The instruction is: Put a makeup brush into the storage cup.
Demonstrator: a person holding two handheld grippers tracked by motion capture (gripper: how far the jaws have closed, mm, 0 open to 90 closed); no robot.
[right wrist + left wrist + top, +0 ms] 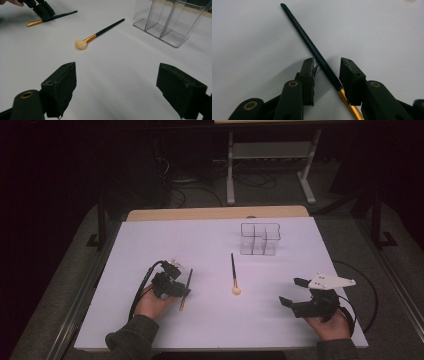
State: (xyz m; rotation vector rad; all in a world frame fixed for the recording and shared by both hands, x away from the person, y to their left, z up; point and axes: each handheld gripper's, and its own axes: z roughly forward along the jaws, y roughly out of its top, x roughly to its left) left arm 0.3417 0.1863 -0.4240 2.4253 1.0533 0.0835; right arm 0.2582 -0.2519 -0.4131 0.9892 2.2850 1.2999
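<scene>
We see a white table sheet (210,320) laid over a pale wooden tabletop (215,213), whose tan edge shows as a strip at the far side. The left gripper (327,72) is matt black, with brass-coloured rings at its pivots; the right gripper (116,87) is black too and carries a light grey plate (seen in the high view). Between the left jaws lies a brush (317,53) with a dark blue-black handle bearing faint lettering and a gold ferrule. A second brush (98,32) has a black handle, a gold ferrule and a cream tuft. The compartment organiser (172,22) is colourless and transparent. The person's sleeves (132,337) are dark green. The floor (60,270) is dull grey.
</scene>
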